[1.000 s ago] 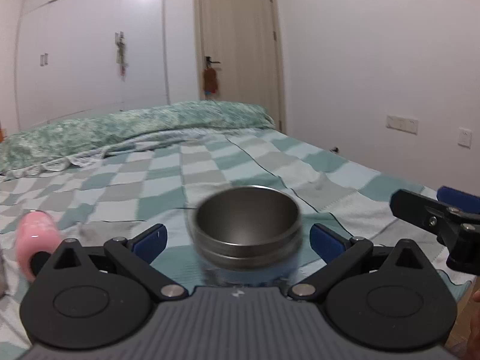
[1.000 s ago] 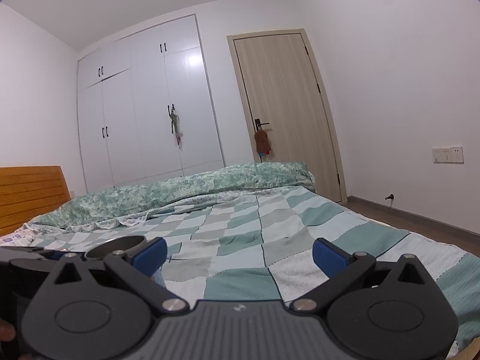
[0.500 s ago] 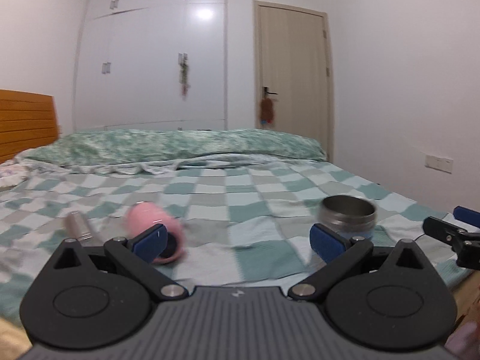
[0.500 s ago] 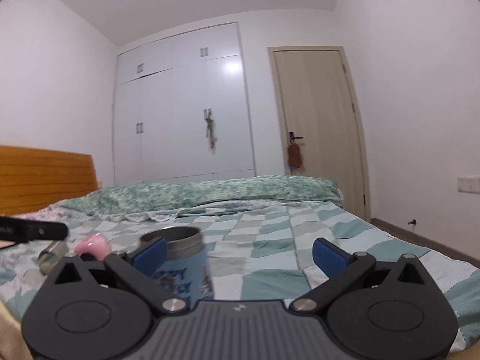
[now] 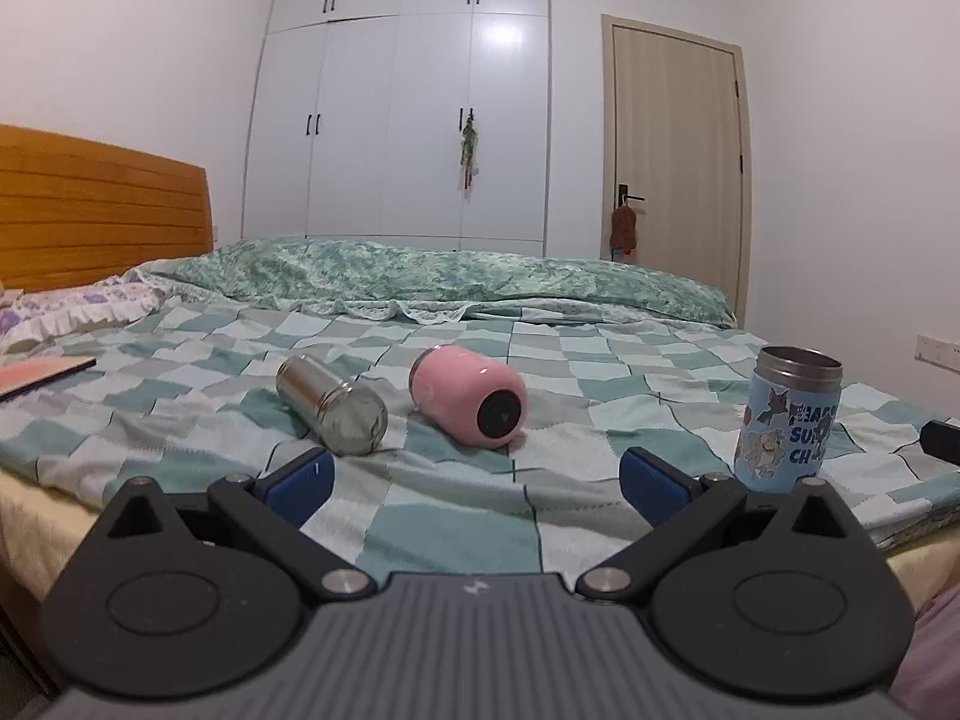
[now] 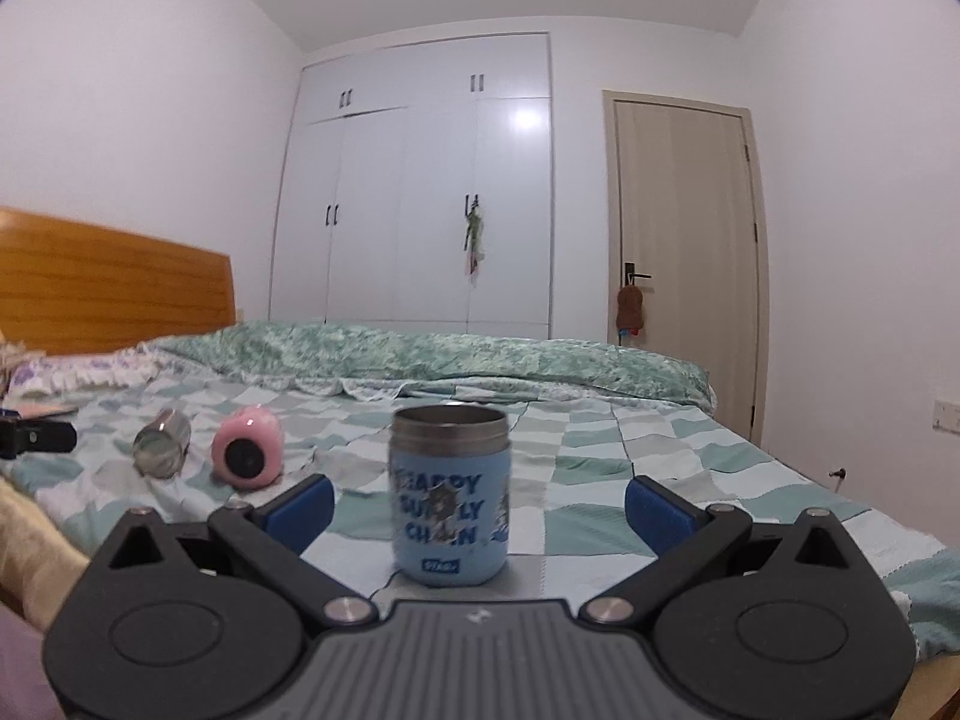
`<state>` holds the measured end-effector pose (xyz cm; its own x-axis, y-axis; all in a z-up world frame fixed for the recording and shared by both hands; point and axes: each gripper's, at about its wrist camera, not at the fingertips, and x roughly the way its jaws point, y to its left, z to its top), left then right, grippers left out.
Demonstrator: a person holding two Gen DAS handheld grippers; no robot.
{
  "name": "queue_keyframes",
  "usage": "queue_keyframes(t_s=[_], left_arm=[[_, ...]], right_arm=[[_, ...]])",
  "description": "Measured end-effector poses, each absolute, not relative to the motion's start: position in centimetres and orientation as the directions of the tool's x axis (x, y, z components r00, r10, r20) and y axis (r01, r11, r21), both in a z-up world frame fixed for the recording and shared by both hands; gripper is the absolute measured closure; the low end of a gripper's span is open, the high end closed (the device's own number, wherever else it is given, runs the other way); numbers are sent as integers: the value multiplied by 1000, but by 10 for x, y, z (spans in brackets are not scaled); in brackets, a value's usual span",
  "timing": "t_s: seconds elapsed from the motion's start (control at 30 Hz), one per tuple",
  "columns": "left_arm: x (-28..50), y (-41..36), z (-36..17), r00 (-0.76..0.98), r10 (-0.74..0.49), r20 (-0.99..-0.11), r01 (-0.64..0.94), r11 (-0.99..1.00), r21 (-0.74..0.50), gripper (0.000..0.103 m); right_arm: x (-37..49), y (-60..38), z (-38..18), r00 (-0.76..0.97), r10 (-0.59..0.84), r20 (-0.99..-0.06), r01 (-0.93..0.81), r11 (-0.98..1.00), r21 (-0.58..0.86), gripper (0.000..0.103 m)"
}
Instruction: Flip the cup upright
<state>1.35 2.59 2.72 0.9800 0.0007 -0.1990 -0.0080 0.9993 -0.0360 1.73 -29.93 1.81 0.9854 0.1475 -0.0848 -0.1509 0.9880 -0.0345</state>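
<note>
A blue cartoon-print cup point(image 5: 789, 420) with a steel rim stands upright on the checked bedspread; it also shows in the right wrist view point(image 6: 449, 492), a little ahead of my open, empty right gripper point(image 6: 477, 507). A pink cup point(image 5: 468, 396) and a steel cup point(image 5: 331, 403) lie on their sides, also seen in the right wrist view as the pink cup point(image 6: 247, 457) and the steel cup point(image 6: 162, 441). My left gripper point(image 5: 474, 486) is open and empty, pulled back near the bed's edge.
The bed point(image 5: 540, 516) carries a green quilt point(image 5: 456, 276) along the far side, a pillow point(image 5: 60, 312) and a flat pink book point(image 5: 36, 375) at left. The wooden headboard point(image 5: 102, 210), wardrobe and door stand behind.
The left gripper has drawn back and swung left from the blue cup, which now stands free. The right view has turned left and down, bringing that cup between its fingers' line.
</note>
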Motion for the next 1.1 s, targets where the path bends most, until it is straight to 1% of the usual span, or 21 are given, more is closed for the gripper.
queue_keyframes(t_s=[0.1, 0.23, 0.33, 0.57, 1.1], left_arm=[[11, 26, 20, 981, 9, -191, -14, 999, -29, 0], [9, 28, 11, 984, 27, -175, -30, 1000, -11, 0], [6, 32, 8, 984, 33, -176, -38, 999, -23, 0], [6, 41, 7, 983, 50, -178, -60, 997, -51, 0], [5, 37, 5, 985, 47, -164, -53, 998, -34, 0]], right_arm=[[15, -291, 17, 986, 144, -84, -149, 987, -61, 0], [16, -287, 16, 986, 146, -77, -150, 987, -55, 0], [16, -284, 15, 988, 135, -78, -140, 988, -61, 0], [20, -284, 13, 989, 121, -81, -126, 991, -56, 0], [21, -283, 12, 990, 123, -76, -128, 990, -61, 0]])
